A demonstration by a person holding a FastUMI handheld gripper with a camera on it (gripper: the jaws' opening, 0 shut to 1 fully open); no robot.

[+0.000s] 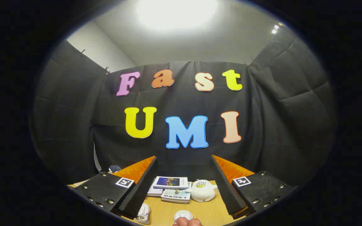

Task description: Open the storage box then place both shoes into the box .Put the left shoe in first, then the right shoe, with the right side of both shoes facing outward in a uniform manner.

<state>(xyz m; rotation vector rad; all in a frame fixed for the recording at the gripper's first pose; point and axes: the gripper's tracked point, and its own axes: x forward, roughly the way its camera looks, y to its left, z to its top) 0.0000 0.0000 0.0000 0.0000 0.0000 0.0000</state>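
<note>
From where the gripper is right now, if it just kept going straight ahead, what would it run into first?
The gripper is open and holds nothing. Straight ahead between its fingers lie a stack of books and a white plush duck on the wooden table. It seems raised, so it may pass over them and reach the black cloth wall; depth is unclear.

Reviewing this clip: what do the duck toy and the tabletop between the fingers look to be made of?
The duck toy looks like soft plush: rounded, matte white body, no hard edges. The tabletop looks like light wood or wood-look laminate, with faint grain and a smooth finish; which one, I can't tell. The gripper has its fingers open, with the toy beyond them.
</note>
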